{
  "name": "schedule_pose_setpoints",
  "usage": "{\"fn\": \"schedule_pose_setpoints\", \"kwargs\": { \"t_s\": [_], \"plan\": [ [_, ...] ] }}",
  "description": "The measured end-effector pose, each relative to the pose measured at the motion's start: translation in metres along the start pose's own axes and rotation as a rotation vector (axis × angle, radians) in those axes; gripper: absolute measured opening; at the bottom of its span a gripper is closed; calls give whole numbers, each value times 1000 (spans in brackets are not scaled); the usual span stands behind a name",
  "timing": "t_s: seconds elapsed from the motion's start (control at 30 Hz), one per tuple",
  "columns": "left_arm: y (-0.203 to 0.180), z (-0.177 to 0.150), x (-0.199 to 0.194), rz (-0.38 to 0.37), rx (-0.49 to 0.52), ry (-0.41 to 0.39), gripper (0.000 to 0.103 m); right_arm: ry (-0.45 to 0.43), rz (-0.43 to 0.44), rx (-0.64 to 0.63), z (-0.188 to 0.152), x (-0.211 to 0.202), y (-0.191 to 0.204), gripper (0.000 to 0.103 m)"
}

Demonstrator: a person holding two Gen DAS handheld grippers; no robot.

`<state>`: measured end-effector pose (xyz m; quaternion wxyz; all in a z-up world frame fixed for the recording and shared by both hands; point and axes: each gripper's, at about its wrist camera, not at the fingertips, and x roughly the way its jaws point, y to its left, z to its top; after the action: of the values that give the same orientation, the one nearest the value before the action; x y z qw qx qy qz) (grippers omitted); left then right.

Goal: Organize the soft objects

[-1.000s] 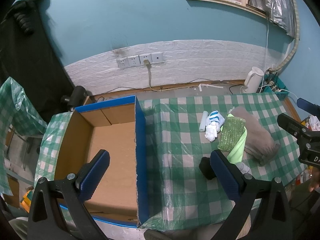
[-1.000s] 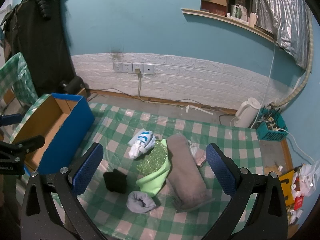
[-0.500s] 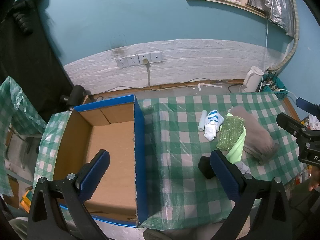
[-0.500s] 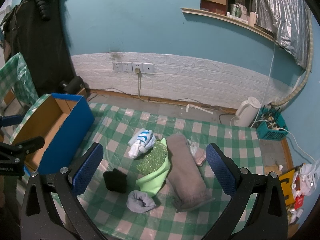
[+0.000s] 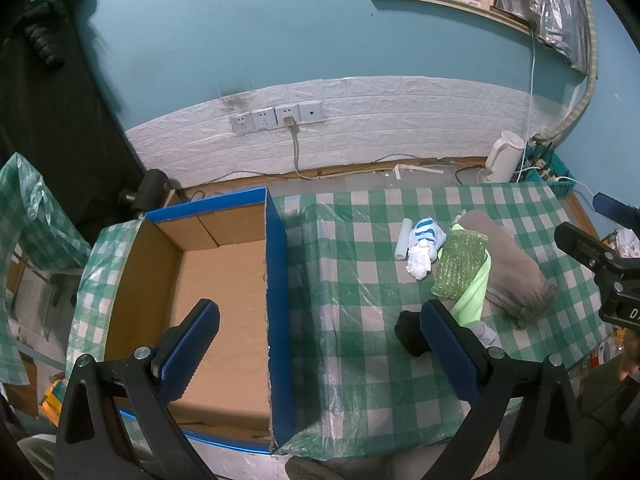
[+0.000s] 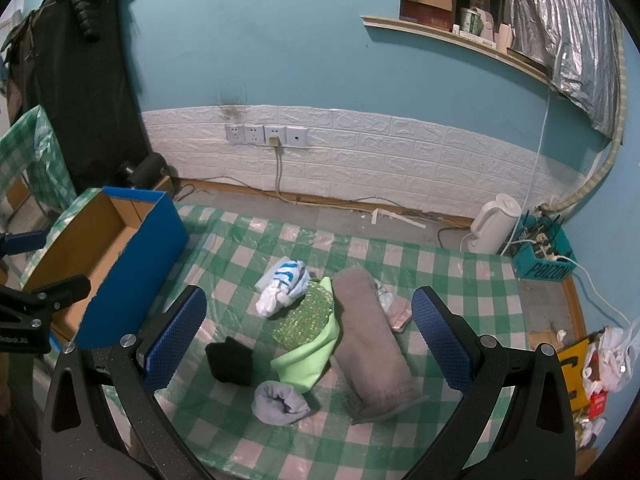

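Observation:
A pile of soft things lies on the green checked table [image 6: 440,280]: a rolled brown-grey towel [image 6: 370,336], a light green cloth [image 6: 308,360] with a green bubbly pad [image 6: 306,314], a white and blue sock bundle [image 6: 286,284], a black sock ball [image 6: 230,360] and a grey sock roll [image 6: 280,400]. An empty blue cardboard box [image 5: 224,292] stands at the table's left. My left gripper [image 5: 320,344] is open, held above the box's right wall. My right gripper [image 6: 306,328] is open above the pile. The towel [image 5: 508,264] also shows in the left wrist view.
A white kettle [image 6: 494,228] and a teal basket [image 6: 544,256] of cables stand on the floor at the back right. Wall sockets [image 6: 266,134] with a cord are behind the table. A dark coat [image 6: 76,76] hangs at the left.
Both views have shifted only slightly. The soft things and the box have not moved. Both grippers stay open.

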<state>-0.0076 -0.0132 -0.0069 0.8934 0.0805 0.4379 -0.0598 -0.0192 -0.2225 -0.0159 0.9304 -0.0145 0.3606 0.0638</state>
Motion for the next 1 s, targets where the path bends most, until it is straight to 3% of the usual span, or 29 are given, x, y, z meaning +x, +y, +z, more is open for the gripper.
{"fn": "schedule_pose_setpoints", "kwargs": {
  "t_s": [1.0],
  "plan": [
    [-14,-11,13,5,19,29,101,21,-9,-8,-10,3,-4,101]
  ]
}}
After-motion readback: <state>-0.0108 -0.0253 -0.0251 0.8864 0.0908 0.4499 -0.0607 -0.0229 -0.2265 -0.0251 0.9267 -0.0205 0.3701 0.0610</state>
